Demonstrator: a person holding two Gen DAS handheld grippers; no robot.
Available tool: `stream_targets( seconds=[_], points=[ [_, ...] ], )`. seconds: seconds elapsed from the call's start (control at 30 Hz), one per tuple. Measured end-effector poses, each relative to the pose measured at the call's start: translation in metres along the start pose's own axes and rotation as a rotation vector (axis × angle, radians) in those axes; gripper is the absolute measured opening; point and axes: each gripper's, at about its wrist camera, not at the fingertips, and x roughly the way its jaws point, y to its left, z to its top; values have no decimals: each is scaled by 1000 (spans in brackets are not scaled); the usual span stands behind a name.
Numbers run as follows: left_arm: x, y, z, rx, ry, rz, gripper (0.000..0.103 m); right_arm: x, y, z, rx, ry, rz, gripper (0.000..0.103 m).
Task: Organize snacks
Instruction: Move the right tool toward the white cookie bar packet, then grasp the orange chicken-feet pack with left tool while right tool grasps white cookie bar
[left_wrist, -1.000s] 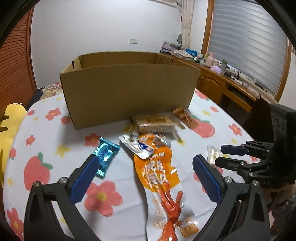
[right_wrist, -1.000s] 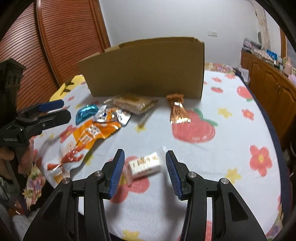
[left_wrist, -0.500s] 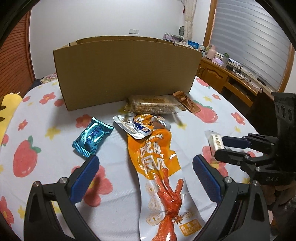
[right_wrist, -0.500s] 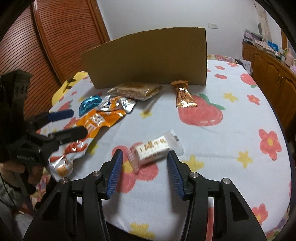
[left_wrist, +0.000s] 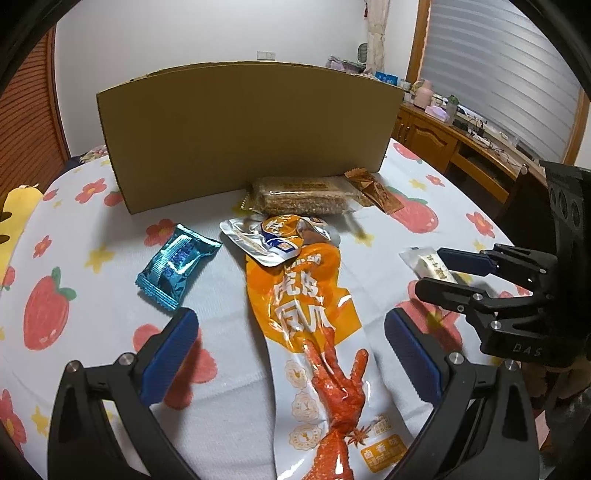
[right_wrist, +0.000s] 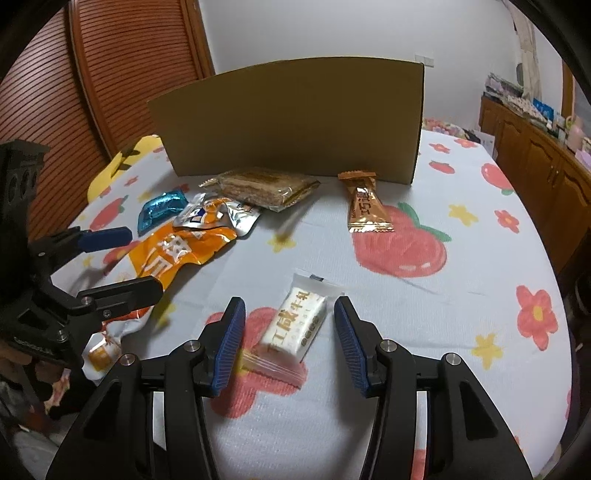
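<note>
A tall cardboard box (left_wrist: 251, 129) (right_wrist: 295, 118) stands at the back of the flowered tablecloth. In front of it lie several snacks. My left gripper (left_wrist: 288, 328) (right_wrist: 140, 260) is wide open, its fingers on either side of a long orange chicken-feet packet (left_wrist: 306, 306) (right_wrist: 173, 258) without touching it. A small white candy packet (right_wrist: 295, 325) (left_wrist: 428, 264) lies lengthwise between the pads of my right gripper (right_wrist: 289, 310) (left_wrist: 432, 271). Those jaws are closing, with a gap still showing on both sides of the packet.
Other snacks: a blue candy (left_wrist: 173, 266) (right_wrist: 162, 208), a silver pouch (left_wrist: 273, 236) (right_wrist: 218, 218), a clear biscuit pack (left_wrist: 303, 197) (right_wrist: 258, 186), and a brown candy (left_wrist: 373, 190) (right_wrist: 365, 206) by the box. A wooden sideboard (left_wrist: 461, 147) stands to the right of the table.
The white packet lay crosswise ahead of my right fingers and now lies lengthwise between them. The left view has dropped, so the box's inside no longer shows.
</note>
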Motion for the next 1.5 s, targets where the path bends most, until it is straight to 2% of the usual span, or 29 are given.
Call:
stream_targets(
  seconds=[0.17,0.33,0.43,0.6,0.73,0.87,1.0,1.5],
  points=[
    [3,-2,0,18,29,1,100,0,3,-3,-31,-8,-36,42],
    [11,-1,2,23,85,-3,91,0,2,-4,-28,-17,-35,42],
    [13,-5,4,51,103,23,86,-1,1,-4,-21,-21,-33,42],
    [8,-10,5,84,130,33,51,-2,0,-6,-5,-32,-28,42],
    [1,-4,1,49,146,-6,48,-4,-1,-7,-1,-30,-26,40],
    [-7,1,-6,27,143,-29,48,-7,-6,-9,7,-29,-27,25],
    [-13,4,-10,24,134,-43,48,-9,-9,-10,15,-39,-14,21],
    [-33,3,-10,49,27,-17,48,-16,-11,-19,33,-73,14,21]
  ],
)
